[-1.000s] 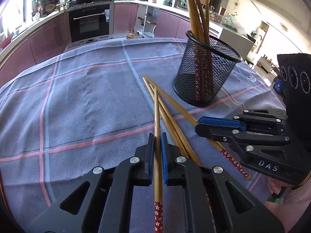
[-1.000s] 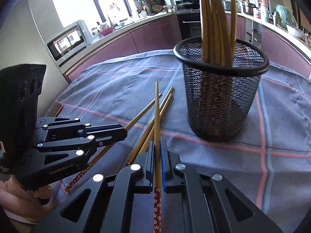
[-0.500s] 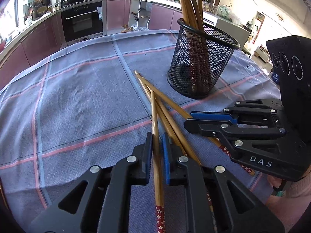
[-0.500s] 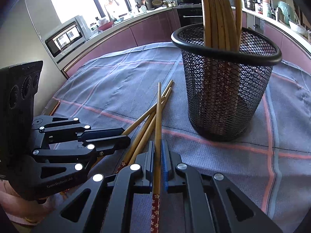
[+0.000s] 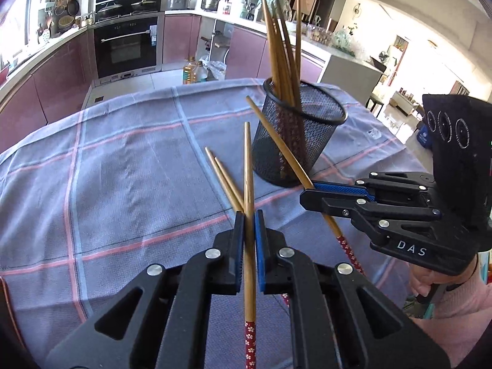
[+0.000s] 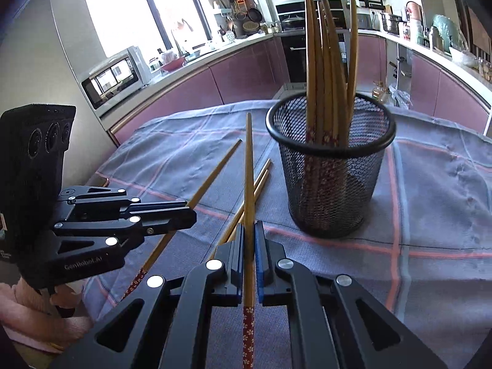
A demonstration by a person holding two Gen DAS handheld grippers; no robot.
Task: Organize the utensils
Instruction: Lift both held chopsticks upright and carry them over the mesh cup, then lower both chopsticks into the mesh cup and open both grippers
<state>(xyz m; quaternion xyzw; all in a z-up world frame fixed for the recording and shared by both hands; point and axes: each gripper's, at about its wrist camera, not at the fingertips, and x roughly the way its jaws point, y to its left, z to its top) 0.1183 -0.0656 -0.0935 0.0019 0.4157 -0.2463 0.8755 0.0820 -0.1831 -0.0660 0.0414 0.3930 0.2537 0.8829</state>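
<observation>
My left gripper point(image 5: 249, 224) is shut on a bamboo chopstick point(image 5: 247, 166) with a red flowered end, held off the cloth and pointing forward. My right gripper point(image 6: 249, 236) is shut on another chopstick point(image 6: 248, 166), also lifted. Each gripper shows in the other's view: the right gripper point(image 5: 307, 195) with its chopstick point(image 5: 276, 141), the left gripper point(image 6: 189, 212) with its chopstick point(image 6: 215, 166). A black mesh cup point(image 5: 299, 141) holding several chopsticks stands ahead; it also shows in the right wrist view point(image 6: 330, 178). Two chopsticks point(image 5: 223, 178) lie on the cloth point(image 6: 261, 173).
A blue-grey checked tablecloth point(image 5: 123, 169) covers the table. Kitchen cabinets and an oven point(image 5: 127, 46) stand beyond the far edge. A microwave point(image 6: 115, 75) sits on the counter at left. A hand in a pink sleeve point(image 5: 446, 295) holds the right gripper.
Both grippers have risen off the cloth, each lifting its chopstick. The cup now sits lower and farther in both views. Two chopsticks stayed on the cloth.
</observation>
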